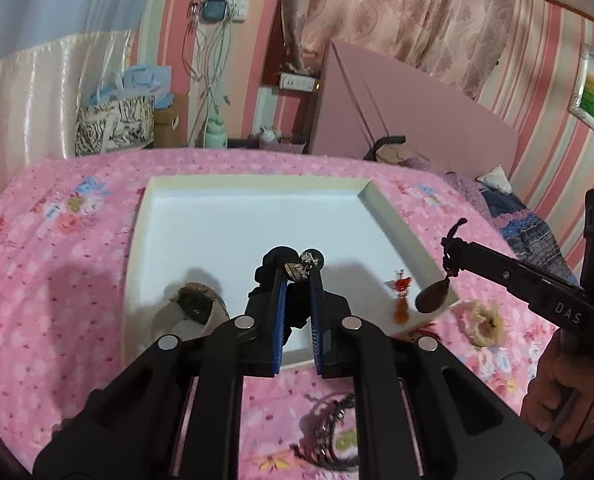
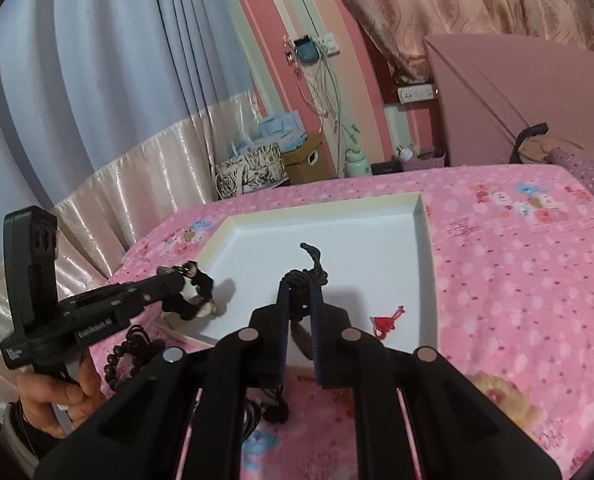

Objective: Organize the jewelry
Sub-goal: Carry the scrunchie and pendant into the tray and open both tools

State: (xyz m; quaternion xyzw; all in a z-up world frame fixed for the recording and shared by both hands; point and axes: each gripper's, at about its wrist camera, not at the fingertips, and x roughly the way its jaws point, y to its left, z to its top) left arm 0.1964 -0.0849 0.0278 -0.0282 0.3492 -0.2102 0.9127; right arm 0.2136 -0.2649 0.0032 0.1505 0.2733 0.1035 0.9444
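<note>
A shallow white tray [image 1: 257, 181] lies on the pink bedspread. My left gripper [image 1: 298, 269] hovers over its near half, shut on a black scrunchie [image 1: 275, 258] with a silver charm. From the side, the scrunchie [image 2: 195, 292] shows black and white at the left gripper's [image 2: 185, 276] tip, above the tray's [image 2: 427, 260] left corner. My right gripper [image 2: 300, 285] is shut on a black knotted cord [image 2: 312, 256]. Its dark brown pendant [image 1: 432, 300] dangles under the right gripper [image 1: 451, 249] over the tray's right edge. A red tasselled ornament [image 1: 401, 286] [image 2: 385, 322] lies in the tray.
A dark round piece [image 1: 195, 304] sits at the tray's near left. A cream fabric flower [image 1: 483, 322] [image 2: 501, 396] lies right of the tray. There is a dark bead bracelet [image 2: 131, 354] to its left and a black headband [image 1: 329, 414] in front. A pink board [image 1: 409, 112] leans behind the bed.
</note>
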